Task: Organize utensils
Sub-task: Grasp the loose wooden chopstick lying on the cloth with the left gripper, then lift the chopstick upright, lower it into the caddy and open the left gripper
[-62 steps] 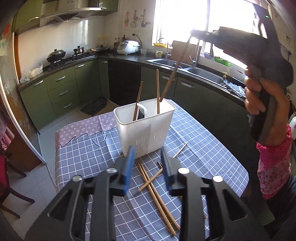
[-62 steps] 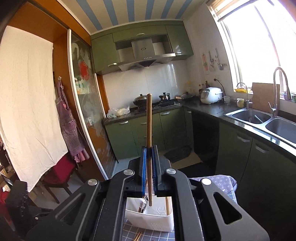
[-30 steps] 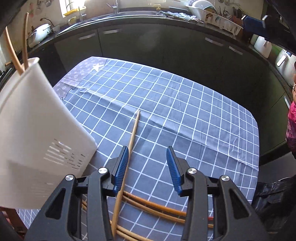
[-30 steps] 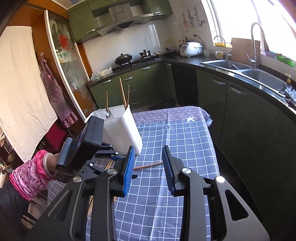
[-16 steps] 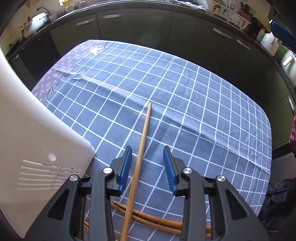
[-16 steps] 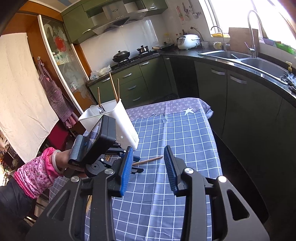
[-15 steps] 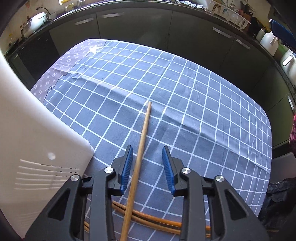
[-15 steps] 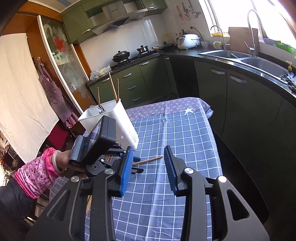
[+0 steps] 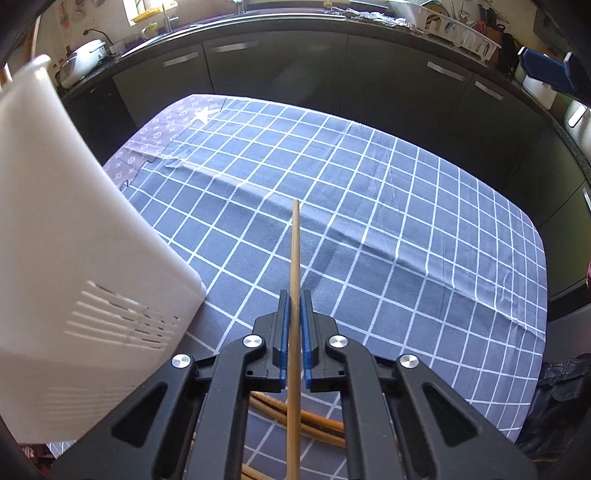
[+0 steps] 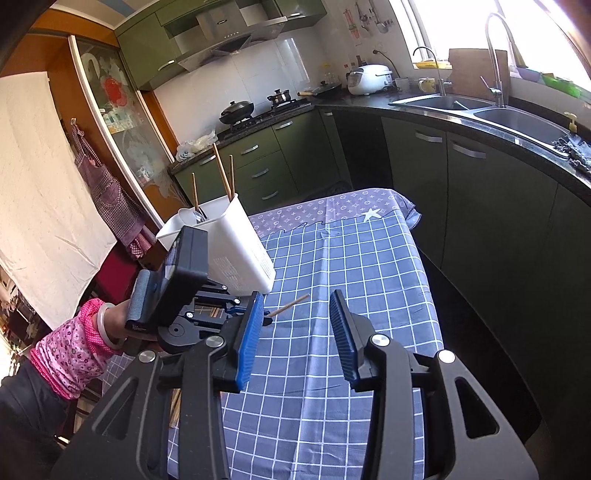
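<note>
My left tongs (image 9: 294, 325) have just clamped a chopstick (image 9: 295, 258) beside the holder (image 9: 74, 236). It's ready to lift in; my right tongs (image 10: 301, 332) hang released.

chopstick (image 9: 294, 258): matt wood | utensil holder (image 9: 74, 236): smooth white plastic | tablecloth (image 9: 406, 221): checked cloth

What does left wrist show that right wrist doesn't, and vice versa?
Left wrist only: left gripper shut on a chopstick, more chopsticks lying beneath, dish rack on the counter.
Right wrist only: open right gripper, three chopsticks standing in the holder, stove, sink.
Both: white utensil holder, checked tablecloth, rice cooker.
</note>
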{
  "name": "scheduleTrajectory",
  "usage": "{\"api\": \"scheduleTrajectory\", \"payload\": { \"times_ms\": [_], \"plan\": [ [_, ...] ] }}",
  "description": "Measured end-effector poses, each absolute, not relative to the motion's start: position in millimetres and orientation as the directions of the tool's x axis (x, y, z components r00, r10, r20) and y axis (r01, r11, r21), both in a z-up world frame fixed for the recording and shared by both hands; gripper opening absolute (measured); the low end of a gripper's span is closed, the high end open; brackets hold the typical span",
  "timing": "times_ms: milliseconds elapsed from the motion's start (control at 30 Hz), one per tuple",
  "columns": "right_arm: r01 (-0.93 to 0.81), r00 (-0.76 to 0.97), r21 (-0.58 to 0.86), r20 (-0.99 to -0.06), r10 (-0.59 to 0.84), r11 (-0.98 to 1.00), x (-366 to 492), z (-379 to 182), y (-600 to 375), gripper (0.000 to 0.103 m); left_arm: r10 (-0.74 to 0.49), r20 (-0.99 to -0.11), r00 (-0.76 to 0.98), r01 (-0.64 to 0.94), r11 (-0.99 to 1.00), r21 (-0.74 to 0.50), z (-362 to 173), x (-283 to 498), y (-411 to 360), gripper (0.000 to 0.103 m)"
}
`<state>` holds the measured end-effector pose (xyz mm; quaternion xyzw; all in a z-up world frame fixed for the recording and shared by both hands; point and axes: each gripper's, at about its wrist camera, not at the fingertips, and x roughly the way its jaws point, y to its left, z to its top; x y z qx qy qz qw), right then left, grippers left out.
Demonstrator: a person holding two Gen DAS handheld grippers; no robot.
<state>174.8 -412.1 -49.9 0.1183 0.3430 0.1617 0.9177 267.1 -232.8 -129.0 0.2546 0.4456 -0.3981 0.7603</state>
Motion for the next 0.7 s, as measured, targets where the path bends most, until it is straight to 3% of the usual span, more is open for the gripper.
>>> {"api": "scheduleTrajectory", "payload": {
  "times_ms": [700],
  "plan": [
    [-0.271, 0.703, 0.304, -0.586, 0.404, 0.913, 136, -48, -383, 0.040, -0.493, -0.701, 0.515, 0.746, 0.661, 0.084, -23, 160, -145, 0.006]
  ]
}}
